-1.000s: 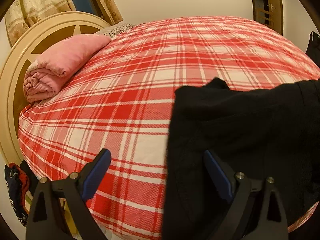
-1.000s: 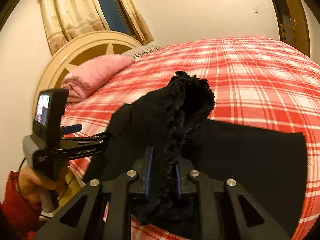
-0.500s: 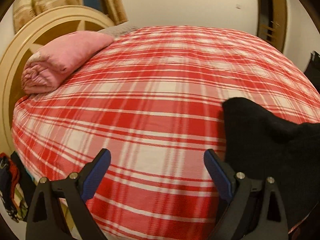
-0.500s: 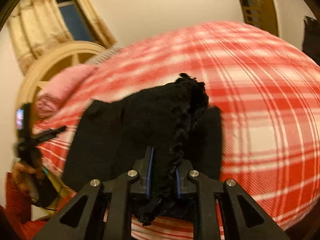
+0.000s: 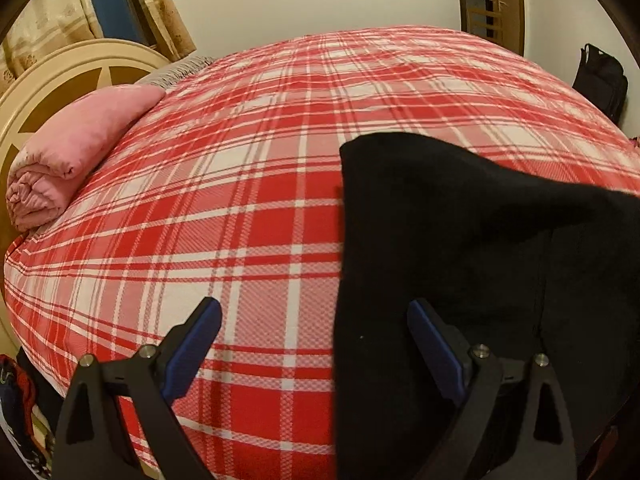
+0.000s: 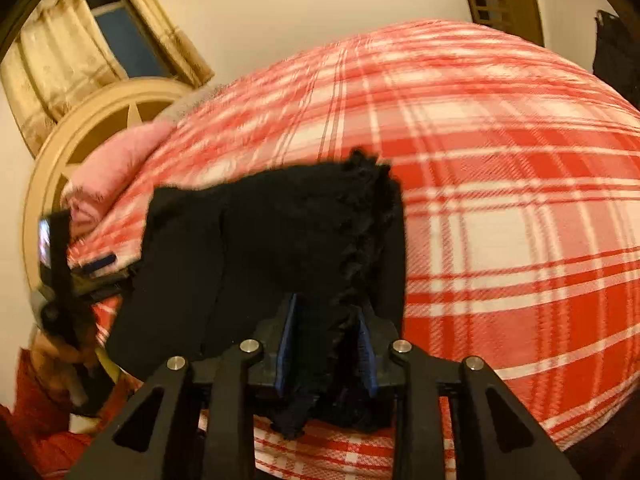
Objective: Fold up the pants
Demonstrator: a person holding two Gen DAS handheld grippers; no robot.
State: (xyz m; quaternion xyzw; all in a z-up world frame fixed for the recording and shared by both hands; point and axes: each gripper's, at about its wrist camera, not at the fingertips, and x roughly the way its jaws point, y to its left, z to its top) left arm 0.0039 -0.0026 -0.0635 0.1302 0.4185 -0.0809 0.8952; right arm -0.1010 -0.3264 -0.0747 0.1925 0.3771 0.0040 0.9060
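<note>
Black pants [image 5: 460,240] lie on the red plaid bed [image 5: 240,200], folded over, with their left edge running down between my left gripper's fingers. My left gripper [image 5: 316,340] stands wide open, one finger over the bedspread and the other over the pants. In the right wrist view a frilled hem of the pants [image 6: 304,232] rises from my right gripper [image 6: 326,344]. Its jaws are opening; the cloth sits loose between the blue pads [image 6: 287,344]. The left gripper [image 6: 96,262] shows at the pants' left edge, held by a hand [image 6: 60,352].
A rolled pink blanket [image 5: 72,152] lies against the cream headboard [image 5: 52,80] at the far left. Curtains [image 6: 60,60] and a window are behind it. A black bag [image 5: 600,80] hangs by the door at the right. Clothes [image 5: 16,400] lie beside the bed, low left.
My right gripper has carried the hem rightward across the bed, and its pads have parted from the cloth. The left view swung away from the pants and back over their edge.
</note>
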